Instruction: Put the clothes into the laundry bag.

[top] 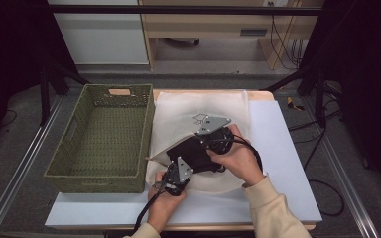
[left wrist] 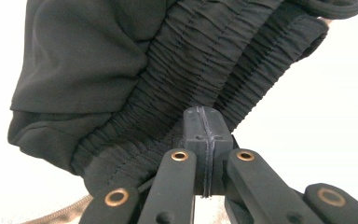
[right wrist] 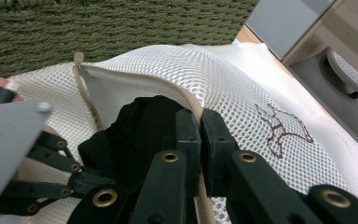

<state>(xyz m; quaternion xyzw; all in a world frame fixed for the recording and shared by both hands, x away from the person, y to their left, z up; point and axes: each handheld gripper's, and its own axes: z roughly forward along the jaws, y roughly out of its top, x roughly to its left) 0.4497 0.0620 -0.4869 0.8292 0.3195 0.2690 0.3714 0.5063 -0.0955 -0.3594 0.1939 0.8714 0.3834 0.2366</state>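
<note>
A black garment (top: 193, 153) with a gathered elastic band (left wrist: 205, 60) lies bunched at the mouth of a white mesh laundry bag (top: 198, 104) on the table. My left gripper (top: 184, 159) comes from the near side, its jaws shut on the garment's gathered edge (left wrist: 204, 126). My right gripper (top: 192, 142) reaches in from the right. Its jaws (right wrist: 200, 126) are shut on the bag's beige zipper edge (right wrist: 88, 102), holding the opening up over the black garment (right wrist: 140, 121). The left gripper's grey plate (right wrist: 9, 140) shows beside it.
A green woven basket (top: 96, 181) stands to the left of the bag, its wall (right wrist: 121, 28) close behind the opening. The bag lies on a pale board (top: 283, 148) over the table. Shelving and cables are beyond the far edge.
</note>
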